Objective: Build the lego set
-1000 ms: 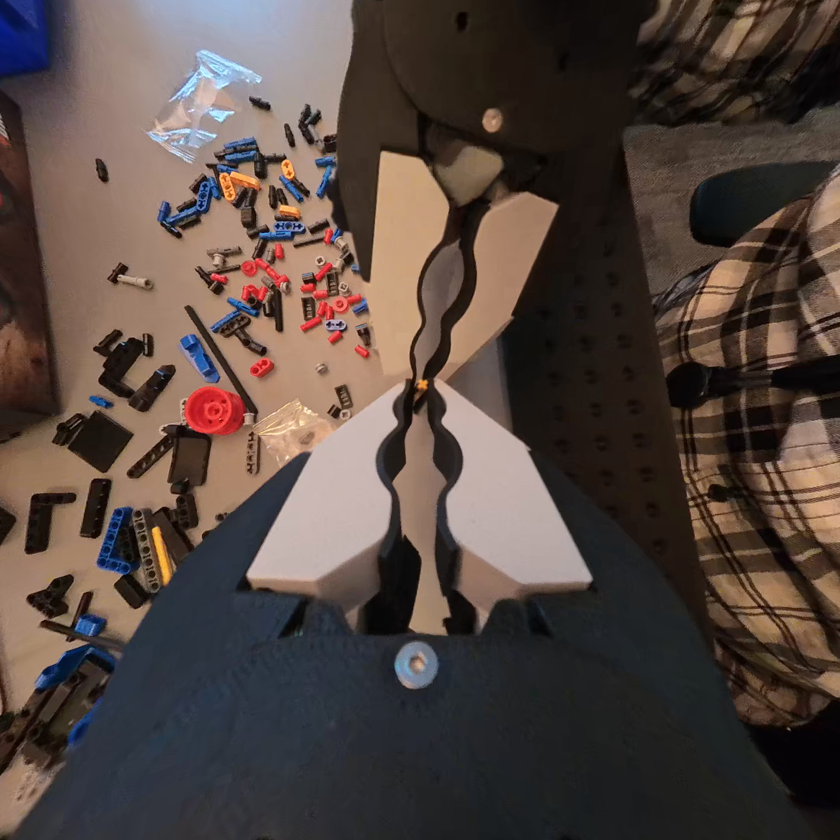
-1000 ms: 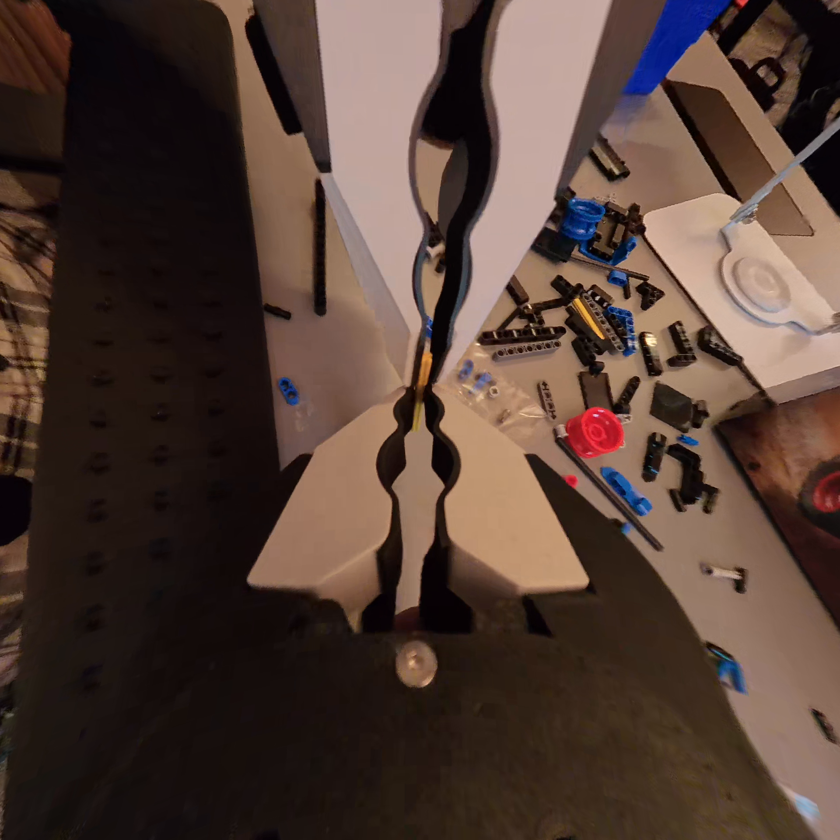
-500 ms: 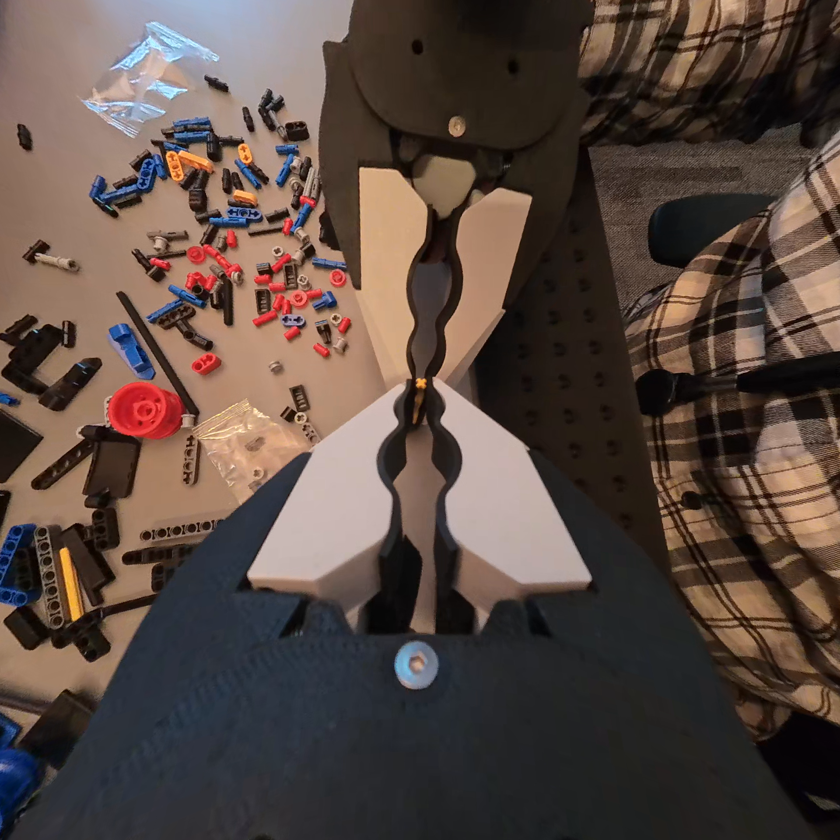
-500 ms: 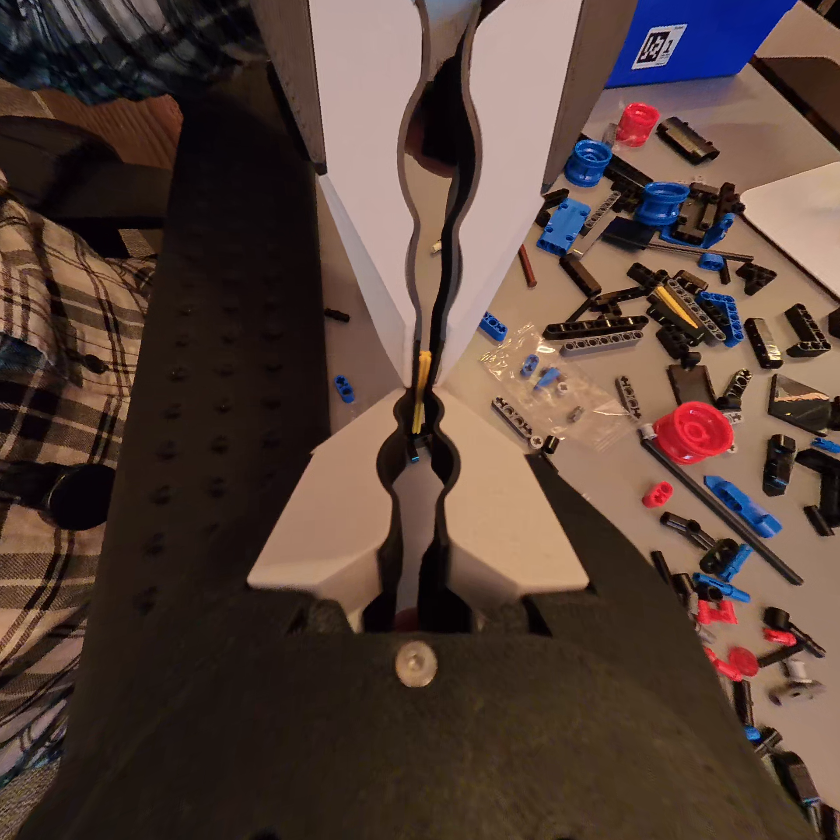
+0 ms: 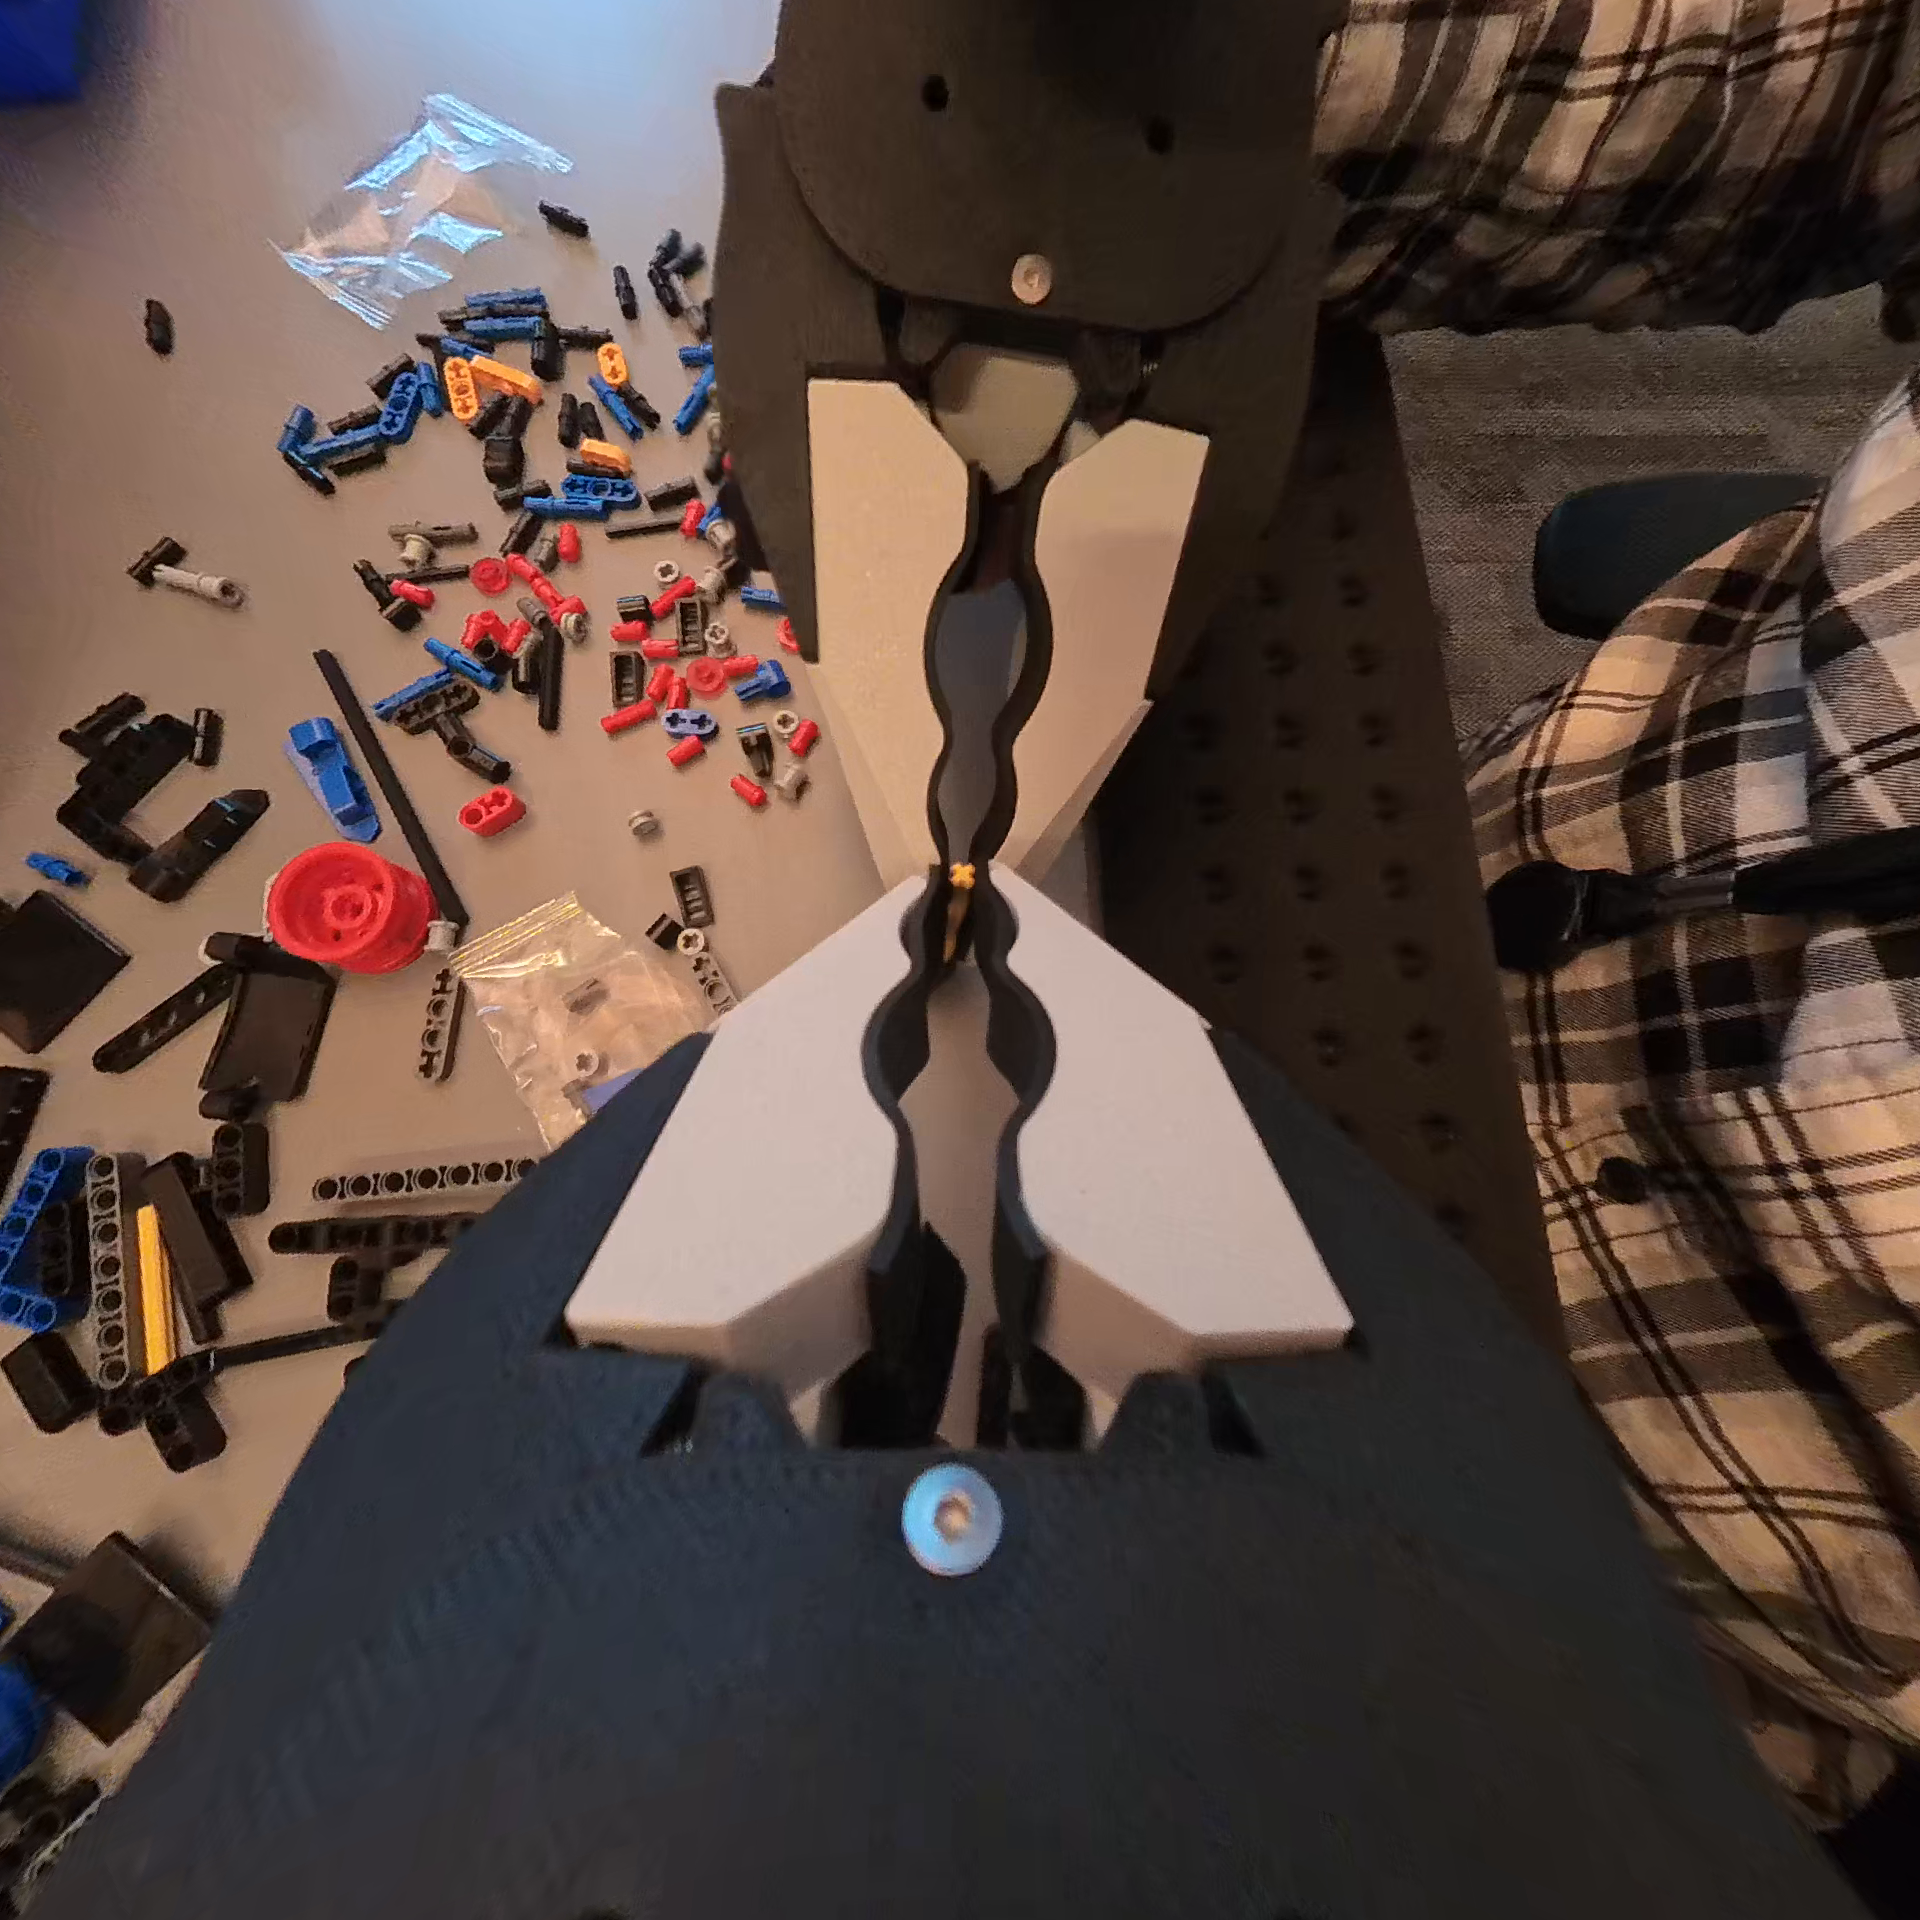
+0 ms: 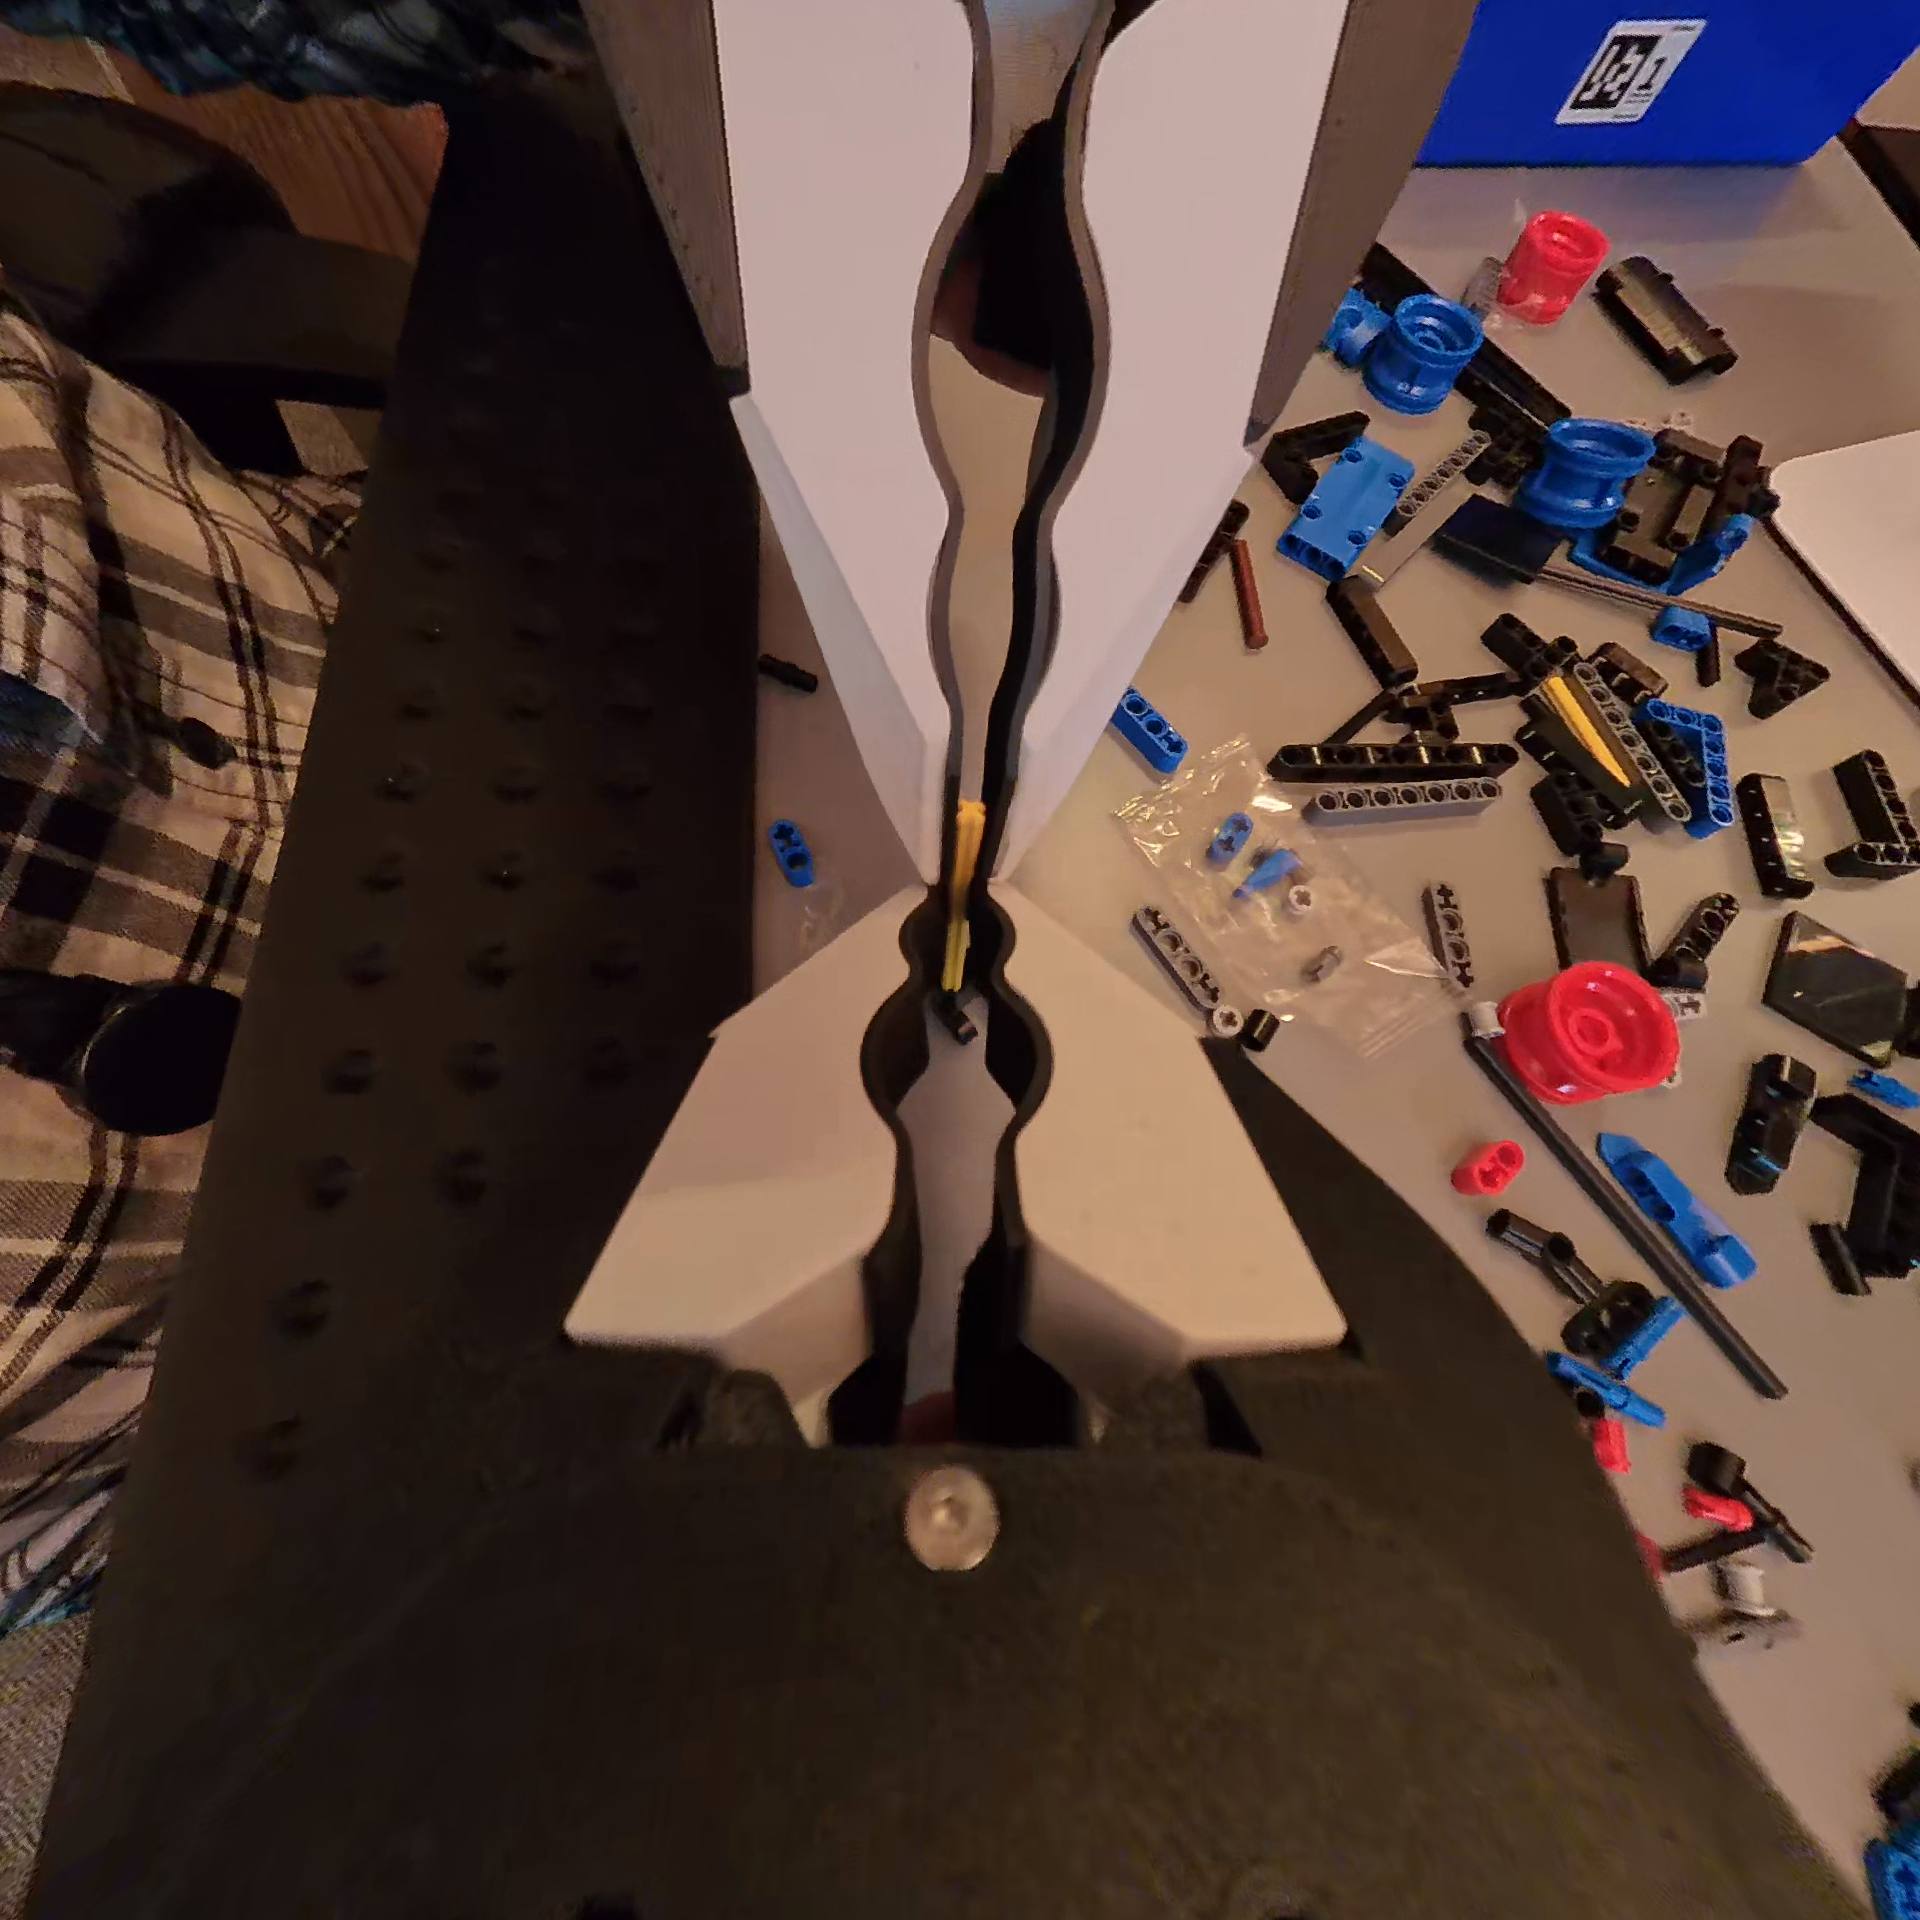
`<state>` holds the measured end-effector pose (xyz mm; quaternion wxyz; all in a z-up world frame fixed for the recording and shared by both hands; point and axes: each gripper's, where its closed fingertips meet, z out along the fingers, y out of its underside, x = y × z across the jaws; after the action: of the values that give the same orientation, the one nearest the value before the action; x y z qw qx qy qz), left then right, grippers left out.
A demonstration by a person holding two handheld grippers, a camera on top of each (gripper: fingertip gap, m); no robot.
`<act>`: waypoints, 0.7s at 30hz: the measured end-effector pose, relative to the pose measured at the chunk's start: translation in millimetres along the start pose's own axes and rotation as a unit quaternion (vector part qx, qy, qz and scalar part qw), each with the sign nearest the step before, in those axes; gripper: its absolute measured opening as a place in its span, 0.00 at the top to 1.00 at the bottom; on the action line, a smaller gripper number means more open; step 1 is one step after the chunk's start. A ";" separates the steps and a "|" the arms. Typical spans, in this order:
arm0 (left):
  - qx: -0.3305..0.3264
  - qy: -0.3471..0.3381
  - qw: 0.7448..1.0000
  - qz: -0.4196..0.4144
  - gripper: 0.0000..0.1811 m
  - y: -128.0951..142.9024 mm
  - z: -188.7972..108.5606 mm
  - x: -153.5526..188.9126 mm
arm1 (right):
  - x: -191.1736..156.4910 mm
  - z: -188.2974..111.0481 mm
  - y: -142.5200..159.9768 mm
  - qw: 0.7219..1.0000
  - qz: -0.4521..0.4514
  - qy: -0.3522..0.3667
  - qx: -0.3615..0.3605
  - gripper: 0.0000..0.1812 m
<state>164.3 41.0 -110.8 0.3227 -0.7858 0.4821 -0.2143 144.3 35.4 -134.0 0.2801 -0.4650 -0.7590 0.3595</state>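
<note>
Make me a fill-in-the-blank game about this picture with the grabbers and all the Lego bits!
1. The two grippers meet tip to tip around a thin ____ axle.
2. The big wheel hub beside the small plastic bag is ____.
3. The box at the table's far edge is ____.
4. The person's shirt has a ____ pattern.

Missing words: yellow; red; blue; plaid
</note>
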 end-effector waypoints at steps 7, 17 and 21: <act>0.016 -0.008 0.999 0.035 0.99 -0.2 0.9 2.3 | -1.2 0.0 0.2 1.000 -0.027 0.007 0.010 0.99; 0.031 -0.011 0.997 0.065 0.99 0.1 1.7 2.9 | -1.4 0.2 1.0 0.999 -0.030 0.007 0.018 0.99; 0.033 -0.019 0.996 0.075 0.99 0.2 1.9 2.8 | -1.2 0.6 1.3 0.999 -0.030 0.011 0.019 0.99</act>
<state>166.7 39.0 -112.2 0.3729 -0.7400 0.5264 -0.1904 145.0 34.5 -135.5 0.3078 -0.4401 -0.7626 0.3606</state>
